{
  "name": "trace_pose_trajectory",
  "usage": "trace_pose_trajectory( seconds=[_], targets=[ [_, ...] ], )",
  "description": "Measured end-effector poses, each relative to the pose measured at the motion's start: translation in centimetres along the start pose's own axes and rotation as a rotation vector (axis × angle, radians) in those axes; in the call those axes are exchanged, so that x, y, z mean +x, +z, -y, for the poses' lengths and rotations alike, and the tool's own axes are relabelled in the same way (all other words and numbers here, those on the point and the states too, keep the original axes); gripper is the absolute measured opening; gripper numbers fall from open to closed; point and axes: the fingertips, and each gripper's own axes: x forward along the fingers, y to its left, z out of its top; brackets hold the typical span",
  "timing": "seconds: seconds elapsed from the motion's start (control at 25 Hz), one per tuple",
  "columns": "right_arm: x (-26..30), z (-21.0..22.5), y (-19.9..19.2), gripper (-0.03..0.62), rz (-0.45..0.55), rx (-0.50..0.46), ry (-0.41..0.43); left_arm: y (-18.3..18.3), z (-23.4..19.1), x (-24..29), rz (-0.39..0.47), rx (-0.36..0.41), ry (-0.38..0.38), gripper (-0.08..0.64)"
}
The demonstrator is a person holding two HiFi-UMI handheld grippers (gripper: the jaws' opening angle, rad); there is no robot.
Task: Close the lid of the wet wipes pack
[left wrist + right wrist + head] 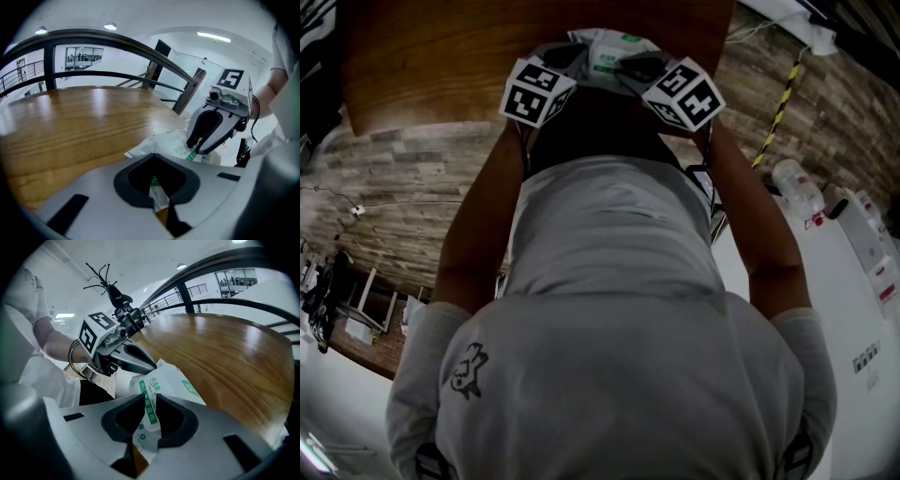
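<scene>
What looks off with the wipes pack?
The wet wipes pack is crumpled, not flat: left claw and right claw each pinch its film from either side near the wooden table edge. Its lid cannot be made out.

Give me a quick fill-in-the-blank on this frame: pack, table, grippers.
1. The table has a ____ top.
2. The wet wipes pack is white with ____ print.
3. The left gripper and the right gripper each pinch the ____ between their jaws.

Missing words: wooden; green; pack.
</scene>
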Motion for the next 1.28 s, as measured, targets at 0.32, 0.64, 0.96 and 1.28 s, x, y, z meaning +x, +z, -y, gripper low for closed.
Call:
trace_pose_trajectory(
  seconds=[0.32,0.64,0.96,1.28],
  targets=[
    [0.4,0.5,-0.2,0.064,-0.007,-0.062,-0.07,-0.1,0.0,0.2,-0.009,0.004,0.0,0.014],
    [0.7,0.2,-0.1,0.064,-0.036,-0.128,-0.141,-0.1,-0.3,0.1,-0.01,0.001,0.002,0.013],
    [0.9,0.3,-0.4,0.064,-0.023,-0.138,-0.188,-0.2,-0.3,0.2,-0.009,0.003,0.005,0.014],
    [1.2,0.3,-0.5,0.064,-0.061,-0.23,-0.254,-0.3,-0.3,0.2,-0.013,0.005,0.011,0.014]
  ],
)
